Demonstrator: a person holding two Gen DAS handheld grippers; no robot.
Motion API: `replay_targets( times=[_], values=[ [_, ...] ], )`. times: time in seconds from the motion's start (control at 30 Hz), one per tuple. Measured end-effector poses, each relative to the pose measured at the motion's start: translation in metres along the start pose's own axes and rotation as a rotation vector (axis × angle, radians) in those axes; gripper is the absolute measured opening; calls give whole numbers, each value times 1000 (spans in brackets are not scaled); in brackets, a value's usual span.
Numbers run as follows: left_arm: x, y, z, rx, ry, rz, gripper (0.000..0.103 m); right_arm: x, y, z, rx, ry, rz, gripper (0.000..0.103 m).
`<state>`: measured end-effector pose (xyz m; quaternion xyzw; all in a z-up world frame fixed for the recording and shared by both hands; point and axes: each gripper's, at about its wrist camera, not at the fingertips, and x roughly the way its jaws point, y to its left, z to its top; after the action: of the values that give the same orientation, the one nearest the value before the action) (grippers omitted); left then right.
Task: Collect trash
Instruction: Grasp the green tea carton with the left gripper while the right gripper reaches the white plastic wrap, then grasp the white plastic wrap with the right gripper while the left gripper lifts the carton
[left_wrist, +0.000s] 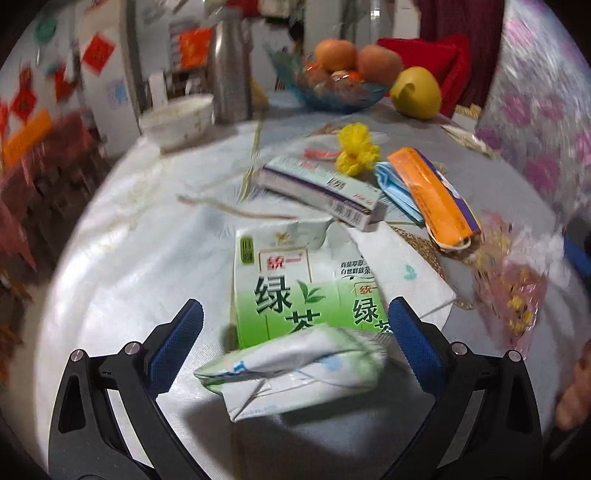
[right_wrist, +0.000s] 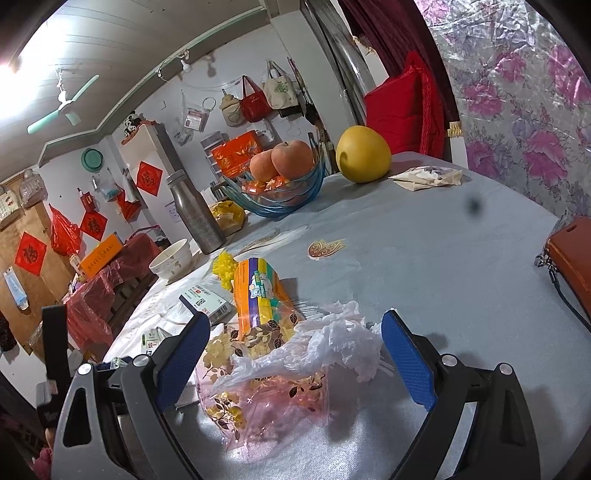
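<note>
In the left wrist view my left gripper is open above a crumpled white-and-green wrapper, which lies between its blue pads on a flattened green tea carton. Beyond lie a white napkin, a medicine box, an orange tissue pack and a blue mask. In the right wrist view my right gripper is open around a pink flowered plastic bag with crumpled clear plastic on top. The orange tissue pack lies just past it.
A blue glass fruit bowl, a yellow pomelo, a steel bottle and a white bowl stand at the table's far side. A brown purse lies at the right edge. A yellow yarn ornament sits mid-table.
</note>
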<state>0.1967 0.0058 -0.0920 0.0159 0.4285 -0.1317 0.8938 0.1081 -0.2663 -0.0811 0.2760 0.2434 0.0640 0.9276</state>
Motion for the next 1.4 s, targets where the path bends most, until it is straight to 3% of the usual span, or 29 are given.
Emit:
replay_targets(
  times=[0.07, 0.13, 0.3, 0.4, 0.6, 0.83, 1.0, 1.13, 1.17, 1.23, 1.27, 1.3, 1.4],
  values=[
    [7, 9, 0, -35, 42, -47, 96, 0, 0, 0, 0, 1, -1, 92],
    [8, 8, -1, -26, 41, -44, 96, 0, 0, 0, -4, 0, -1, 92],
    [11, -4, -2, 28, 62, 19, 96, 2, 0, 0, -9, 0, -3, 92],
    [8, 3, -2, -18, 54, 31, 96, 5, -3, 0, 4, 21, 17, 92],
    [3, 17, -3, -83, 31, -10, 96, 13, -24, 1, 125, 72, 65, 92],
    [7, 9, -3, -42, 47, 33, 96, 26, -40, 0, 227, 143, 129, 92],
    [6, 10, -3, -50, 43, 23, 96, 19, -35, 1, 207, 91, 97, 92],
    [6, 10, -3, -48, 44, 26, 96, 27, -44, 2, 243, 122, 69, 91],
    [7, 10, -3, -48, 45, 27, 96, 31, -45, 2, 253, 147, 78, 84],
    [7, 10, -2, -48, 45, 27, 96, 39, -46, 1, 248, 187, 82, 60],
    [7, 10, -2, -48, 45, 26, 96, 43, -46, 0, 248, 203, 88, 33],
    [7, 10, -2, -48, 45, 26, 96, 44, -46, 0, 251, 211, 95, 17],
    [6, 11, -2, -59, 41, 16, 96, 36, -46, 0, 248, 161, 107, 17]
  ],
)
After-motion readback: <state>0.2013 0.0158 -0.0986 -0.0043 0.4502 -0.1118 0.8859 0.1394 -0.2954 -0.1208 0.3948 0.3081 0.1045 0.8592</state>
